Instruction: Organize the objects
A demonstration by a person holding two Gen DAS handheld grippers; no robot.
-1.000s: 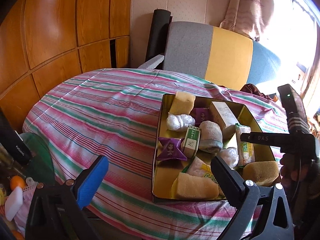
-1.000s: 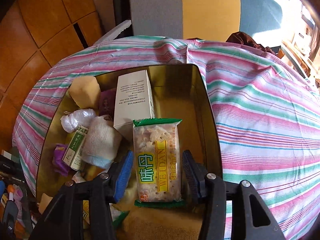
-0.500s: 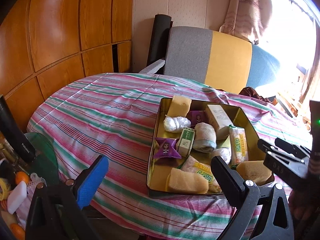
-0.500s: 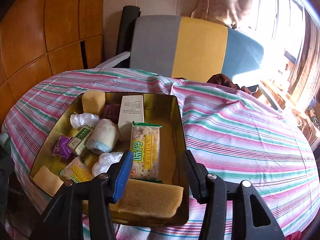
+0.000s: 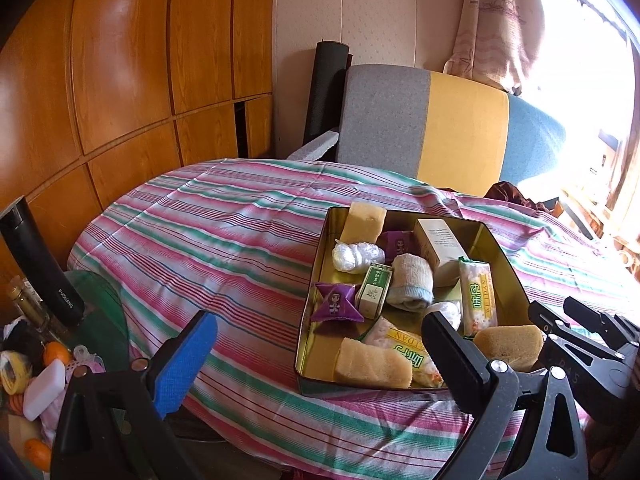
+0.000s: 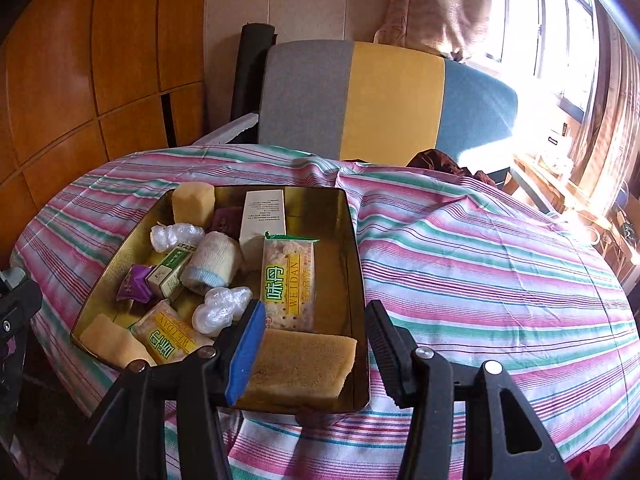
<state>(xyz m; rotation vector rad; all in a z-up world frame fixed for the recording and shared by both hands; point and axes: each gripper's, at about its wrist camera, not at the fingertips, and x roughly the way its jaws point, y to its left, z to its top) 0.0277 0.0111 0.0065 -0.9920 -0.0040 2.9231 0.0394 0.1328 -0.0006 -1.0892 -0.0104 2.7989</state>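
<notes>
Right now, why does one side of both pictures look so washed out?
Left wrist view: the window at upper right is blown out white; right wrist view: the same glare, spilling across the striped cloth; both views bend straight wall panels.

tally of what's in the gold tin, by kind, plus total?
Inside the gold tin:
Yellow sponges: 3
Weidan cracker packs: 2
White plastic-wrapped bundles: 2
Purple wrapped packets: 2
White carton: 1
Small green-and-white box: 1
Rolled cloth: 1
Total: 12
</notes>
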